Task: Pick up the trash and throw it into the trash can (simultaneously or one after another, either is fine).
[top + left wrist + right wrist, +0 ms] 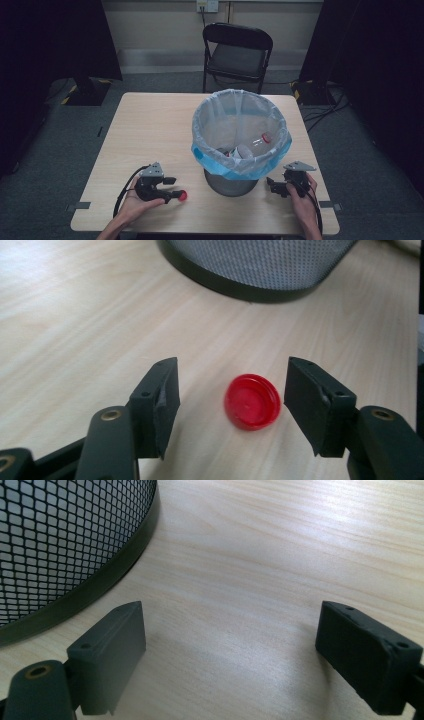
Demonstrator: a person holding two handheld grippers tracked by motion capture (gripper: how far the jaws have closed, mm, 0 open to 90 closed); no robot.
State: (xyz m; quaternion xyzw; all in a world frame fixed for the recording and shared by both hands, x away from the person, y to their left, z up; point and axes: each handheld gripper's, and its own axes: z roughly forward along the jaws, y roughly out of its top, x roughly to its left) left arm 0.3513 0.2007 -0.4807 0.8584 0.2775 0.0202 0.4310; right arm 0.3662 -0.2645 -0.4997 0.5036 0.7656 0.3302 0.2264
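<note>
While the red cap [252, 401] lies on the surface [150, 130] between the spread left claw [230, 400], ungripped, a bottle [260, 142] already sits in the bin [240, 132]; grasping and dropping remain. The right claw [230, 655] rests spread, empty.

Red cap [252, 401]; black mesh bin [260, 262], pale blue liner [240, 165]; light woodgrain table [150, 130]; black chair [236, 52]

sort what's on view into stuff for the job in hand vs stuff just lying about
In the job:
- round red plastic bottle cap
- left gripper, jaws around the cap
- black mesh bin with blue liner

Lying about:
- black folding chair
- right gripper, idle
</note>
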